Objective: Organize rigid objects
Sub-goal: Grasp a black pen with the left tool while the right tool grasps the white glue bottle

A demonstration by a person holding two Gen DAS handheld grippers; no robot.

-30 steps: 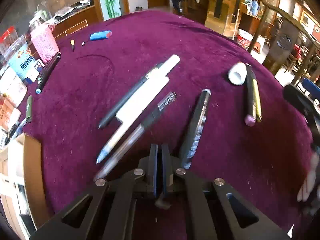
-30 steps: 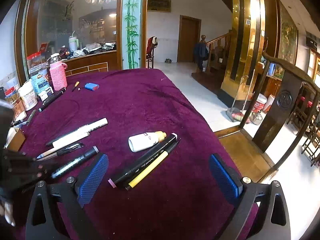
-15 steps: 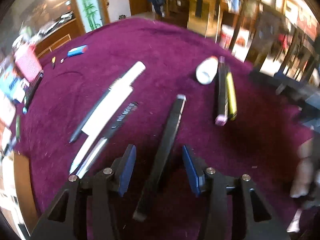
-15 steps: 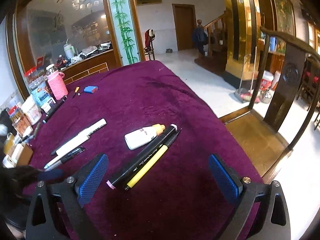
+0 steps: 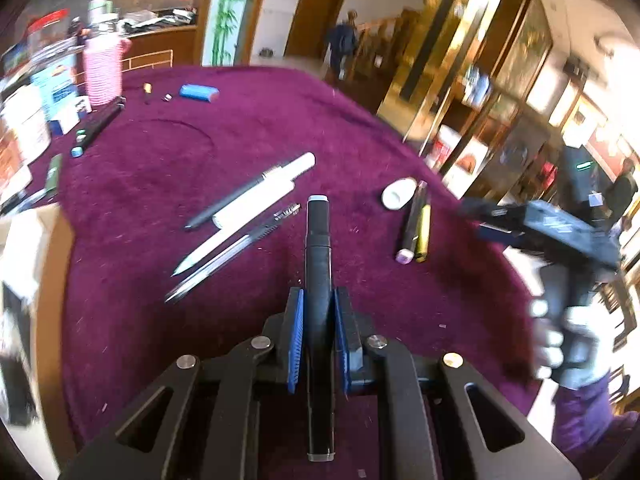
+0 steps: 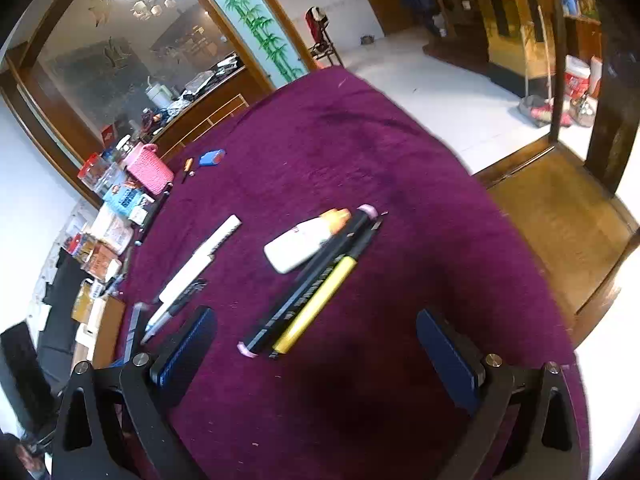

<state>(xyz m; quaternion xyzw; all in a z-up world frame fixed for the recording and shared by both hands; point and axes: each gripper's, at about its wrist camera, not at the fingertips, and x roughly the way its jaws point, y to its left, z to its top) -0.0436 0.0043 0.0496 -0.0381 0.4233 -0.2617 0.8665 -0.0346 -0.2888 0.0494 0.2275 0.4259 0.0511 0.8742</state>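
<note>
Left claw (image 5: 319,312) clamped on a black marker (image 5: 318,240), blue pads pressed against both sides of the barrel. Marker's long axis in line with the claw's fingers, pointing straight ahead: grey-tipped end forward over the purple surface (image 5: 280,120), rear end trailing back between the claw's arms. Whether lifted or resting on the cloth, cannot tell.

Ahead and to the left, a loose fan of three pens: a dark pen with a white cap (image 5: 256,190), a white pen (image 5: 236,232) and a clear pen (image 5: 232,256), all slanting from lower left to upper right, lying close side by side.

To the right, a pink-capped marker (image 5: 410,224) and a yellow highlighter (image 5: 423,232) touching along their lengths, with a white glue bottle (image 5: 398,194) just beside their far ends.

Right claw (image 6: 316,350) spread wide apart, gripping nothing, hovering near the pink-capped marker (image 6: 308,284) and yellow highlighter (image 6: 316,306), both running diagonally away to the upper right. White glue bottle (image 6: 304,244) with its orange cap pointing the same way, just beside the marker.

Far off: a blue eraser (image 5: 199,92), a pink basket (image 5: 102,72).
</note>
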